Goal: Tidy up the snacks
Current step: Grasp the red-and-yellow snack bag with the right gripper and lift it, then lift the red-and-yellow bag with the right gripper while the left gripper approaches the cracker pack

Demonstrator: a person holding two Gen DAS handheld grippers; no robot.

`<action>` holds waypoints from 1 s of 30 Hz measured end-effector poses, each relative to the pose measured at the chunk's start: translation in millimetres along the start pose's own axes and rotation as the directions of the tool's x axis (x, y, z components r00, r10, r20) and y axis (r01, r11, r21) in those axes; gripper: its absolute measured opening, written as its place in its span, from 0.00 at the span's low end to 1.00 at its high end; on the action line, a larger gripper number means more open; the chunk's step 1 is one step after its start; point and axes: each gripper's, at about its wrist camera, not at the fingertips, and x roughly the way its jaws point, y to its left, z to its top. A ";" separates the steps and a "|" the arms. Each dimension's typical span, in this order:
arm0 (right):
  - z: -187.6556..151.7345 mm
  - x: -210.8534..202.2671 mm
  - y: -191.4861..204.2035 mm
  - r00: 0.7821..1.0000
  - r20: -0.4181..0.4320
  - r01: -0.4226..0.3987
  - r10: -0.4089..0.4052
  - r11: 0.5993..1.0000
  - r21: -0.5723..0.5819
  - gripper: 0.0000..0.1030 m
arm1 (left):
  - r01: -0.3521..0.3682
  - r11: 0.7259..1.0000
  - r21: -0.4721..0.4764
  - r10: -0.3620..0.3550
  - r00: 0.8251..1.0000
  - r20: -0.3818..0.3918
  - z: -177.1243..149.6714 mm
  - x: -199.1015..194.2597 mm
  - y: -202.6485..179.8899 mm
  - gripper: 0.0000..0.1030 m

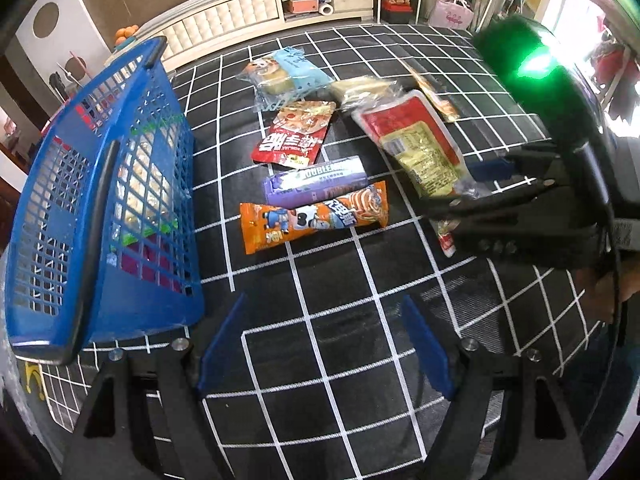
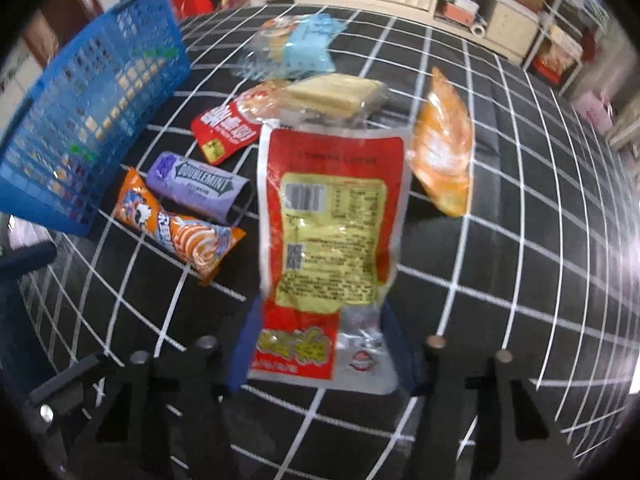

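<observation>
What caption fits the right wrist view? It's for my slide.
Right gripper closed on a red-and-yellow snack pouch, blue basket at left.

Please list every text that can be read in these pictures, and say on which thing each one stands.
"DOUBLEMINT": on the purple pack.
Red pouch, the one between the right claw's fingers: barcode and small print, too blurred to read.
Orange wrapper and red bag: large non-Latin characters, not legible to me.
</observation>
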 end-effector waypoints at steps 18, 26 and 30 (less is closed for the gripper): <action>-6.5 -12.6 -1.3 0.999 0.024 0.033 -0.033 0.999 0.015 0.47 | 0.021 0.999 -0.032 -0.020 0.999 0.045 -2.9 -25.0 0.5 0.75; -10.7 -34.2 -24.6 0.997 0.073 -0.037 0.029 0.992 0.118 0.05 | 0.021 1.000 -0.018 -0.020 0.998 0.052 5.5 -21.5 -0.9 0.75; -17.0 -27.4 -26.8 0.998 0.042 -0.044 0.040 0.994 0.097 0.05 | 0.021 0.999 -0.025 -0.020 0.999 0.048 13.8 -17.4 -0.4 0.75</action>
